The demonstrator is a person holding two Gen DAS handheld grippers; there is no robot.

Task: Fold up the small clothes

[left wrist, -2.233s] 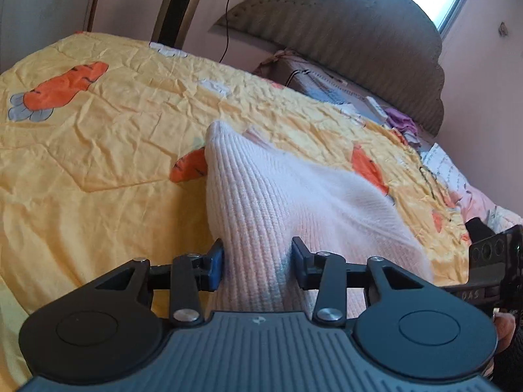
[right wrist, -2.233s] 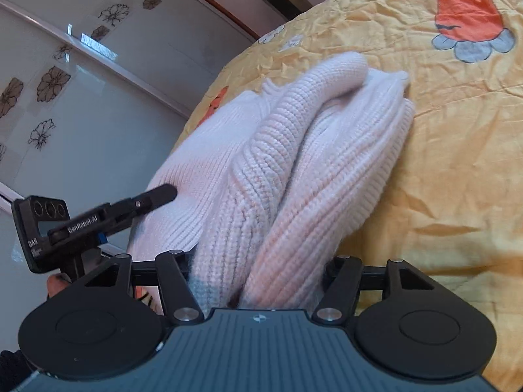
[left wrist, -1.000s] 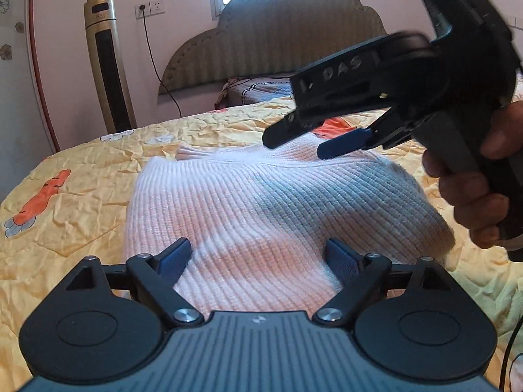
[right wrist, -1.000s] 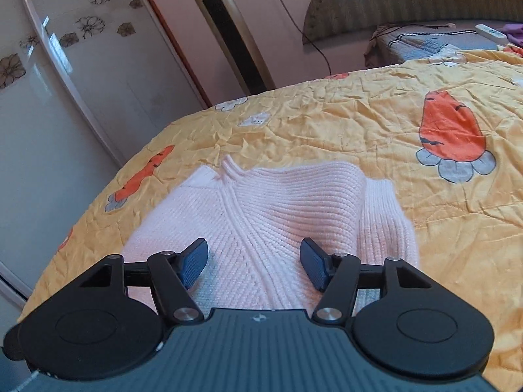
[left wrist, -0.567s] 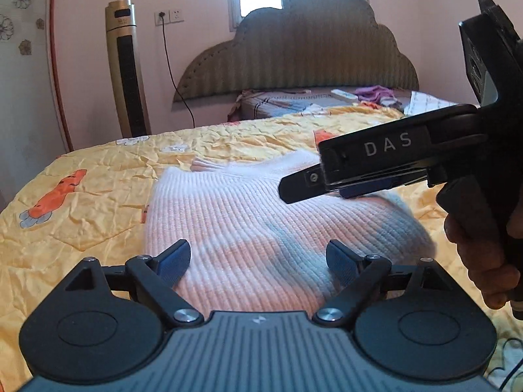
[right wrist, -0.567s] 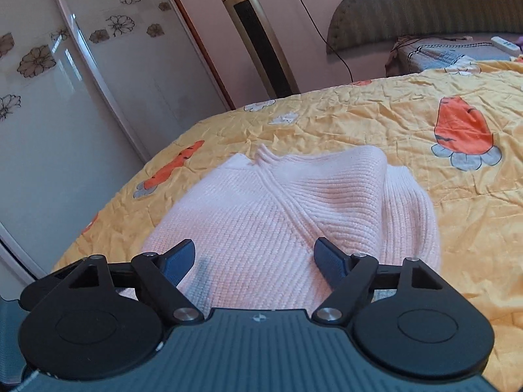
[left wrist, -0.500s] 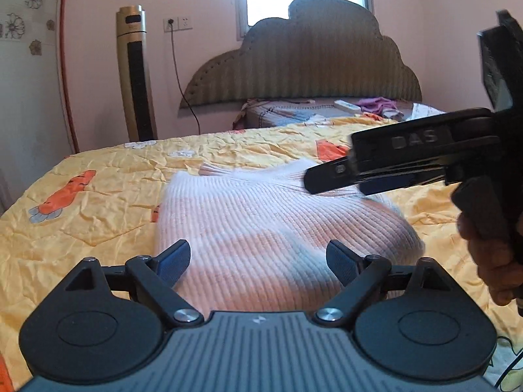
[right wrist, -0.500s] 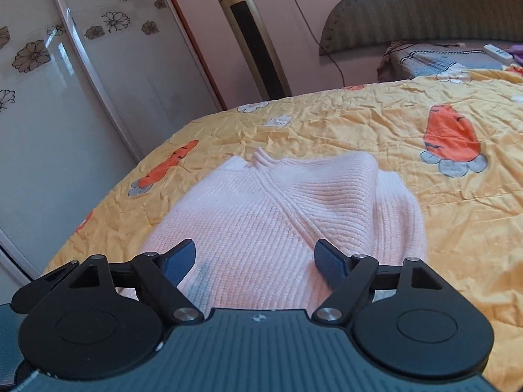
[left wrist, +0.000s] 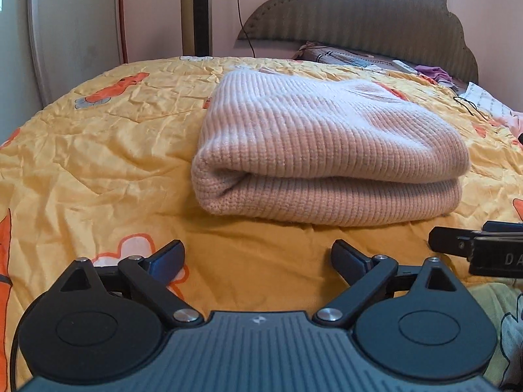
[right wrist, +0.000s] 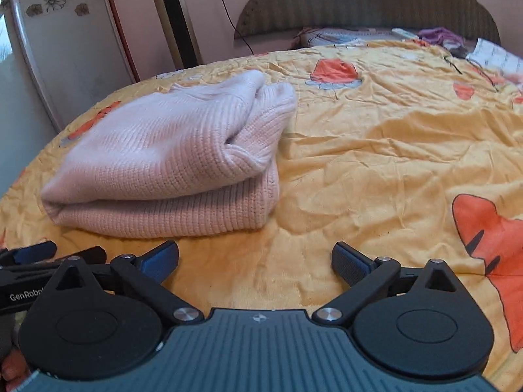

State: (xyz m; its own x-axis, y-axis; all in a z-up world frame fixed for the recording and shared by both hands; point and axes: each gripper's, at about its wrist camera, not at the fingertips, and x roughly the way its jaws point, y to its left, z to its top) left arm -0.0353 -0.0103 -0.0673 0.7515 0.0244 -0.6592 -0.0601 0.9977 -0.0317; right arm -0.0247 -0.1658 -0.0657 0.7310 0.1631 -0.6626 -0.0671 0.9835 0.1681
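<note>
My left gripper (left wrist: 258, 258) had its fingers (left wrist: 168, 256) spread wide with nothing between them but bare quilt; the jaws had just been opening further. I judged that spread fitting, since the fold looked done and a loose pair of jaws would not drag the knit out of shape. My right gripper (right wrist: 255, 258) stood the same way, fingers (right wrist: 348, 259) far apart over empty cloth, jaws also just opened, no fabric caught in them.

Just ahead of the left fingers, not touching them, lay the pink knitted sweater (left wrist: 323, 150), doubled over on itself with its rounded fold edge facing me. From the right gripper it lay ahead and off to the left of the fingers (right wrist: 170, 160), with the stacked layers showing at the end nearer that gripper. I read it as a finished bundle set down flat so it would keep its shape.

Beyond it on all sides spread the yellow quilt (left wrist: 98, 150) with orange carrot prints, wrinkled but level enough to carry the stack. Far past the sweater stood the scalloped headboard (left wrist: 359, 16), with pillows and small clutter at its foot.
</note>
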